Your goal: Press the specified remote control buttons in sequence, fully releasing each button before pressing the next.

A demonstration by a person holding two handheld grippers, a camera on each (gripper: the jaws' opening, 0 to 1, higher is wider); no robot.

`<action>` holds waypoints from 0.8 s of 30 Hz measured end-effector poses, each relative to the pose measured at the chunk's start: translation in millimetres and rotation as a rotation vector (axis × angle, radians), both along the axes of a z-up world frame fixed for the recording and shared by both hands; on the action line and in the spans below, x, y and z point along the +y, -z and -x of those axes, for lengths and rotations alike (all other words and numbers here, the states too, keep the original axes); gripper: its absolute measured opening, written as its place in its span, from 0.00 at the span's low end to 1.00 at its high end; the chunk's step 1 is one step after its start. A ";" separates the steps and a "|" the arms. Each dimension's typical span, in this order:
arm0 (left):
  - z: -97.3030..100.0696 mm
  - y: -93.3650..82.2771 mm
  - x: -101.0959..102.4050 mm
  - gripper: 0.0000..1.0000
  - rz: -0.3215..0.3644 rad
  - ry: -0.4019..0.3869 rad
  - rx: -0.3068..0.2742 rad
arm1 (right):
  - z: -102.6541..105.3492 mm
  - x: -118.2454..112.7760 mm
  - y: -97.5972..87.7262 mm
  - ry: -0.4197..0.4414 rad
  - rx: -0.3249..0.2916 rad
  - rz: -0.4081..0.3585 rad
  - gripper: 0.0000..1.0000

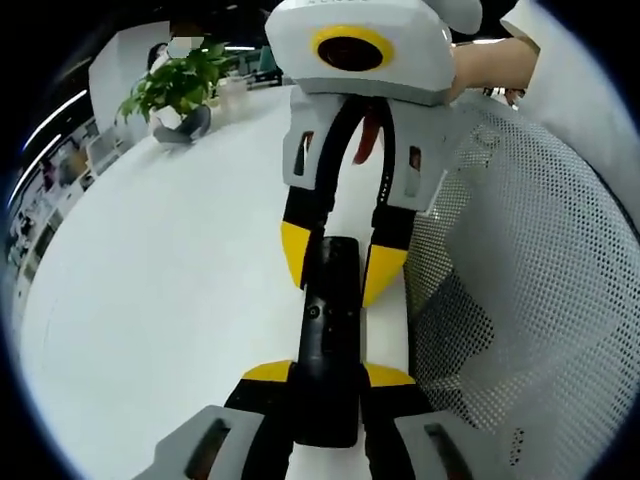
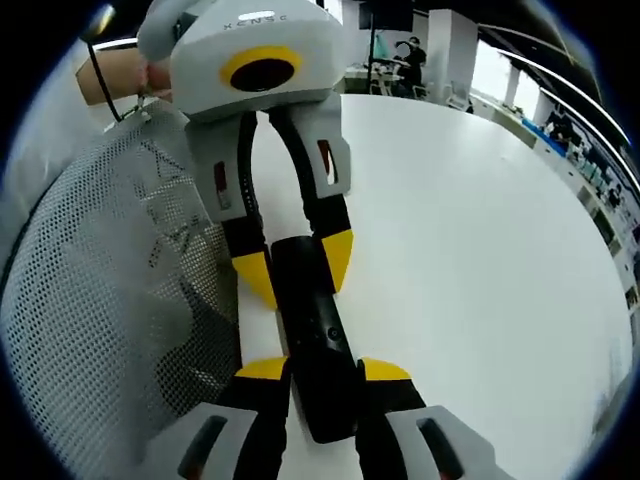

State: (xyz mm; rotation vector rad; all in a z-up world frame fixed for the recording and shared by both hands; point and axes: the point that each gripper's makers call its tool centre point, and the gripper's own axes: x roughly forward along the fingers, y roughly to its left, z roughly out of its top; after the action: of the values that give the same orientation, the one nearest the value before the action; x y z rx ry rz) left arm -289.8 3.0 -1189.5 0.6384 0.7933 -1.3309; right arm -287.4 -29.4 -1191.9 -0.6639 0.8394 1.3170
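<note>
- My left tool [image 1: 328,375] pinches the near end of the black remote control [image 1: 328,340] between its yellow tips.
- My right tool [image 2: 325,372] clamps the opposite end of it.
- The remote lies lengthwise between both tools on the white surface [image 1: 180,270].
- Mesh fabric [image 1: 530,280] sits just beside them.

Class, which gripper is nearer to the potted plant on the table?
Right. The right gripper clamps the black remote at the end toward the potted plant; the left gripper clamps the other end.
</note>
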 end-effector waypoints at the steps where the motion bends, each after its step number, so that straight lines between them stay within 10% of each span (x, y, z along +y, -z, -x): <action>1: -0.3 -0.2 -0.5 0.25 0.006 -0.010 0.003 | -0.2 -0.1 0.2 -0.001 0.000 0.001 0.23; 24: -45.3 -85.3 -0.4 0.65 0.425 -0.394 -0.068 | -2.8 0.2 0.8 0.033 0.020 -0.004 0.23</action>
State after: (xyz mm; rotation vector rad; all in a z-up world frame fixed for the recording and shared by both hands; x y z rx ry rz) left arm -244.6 2.6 -1104.1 0.1751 0.5226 -1.0612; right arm -284.6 -29.2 -1192.6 -0.6324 0.8602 1.2969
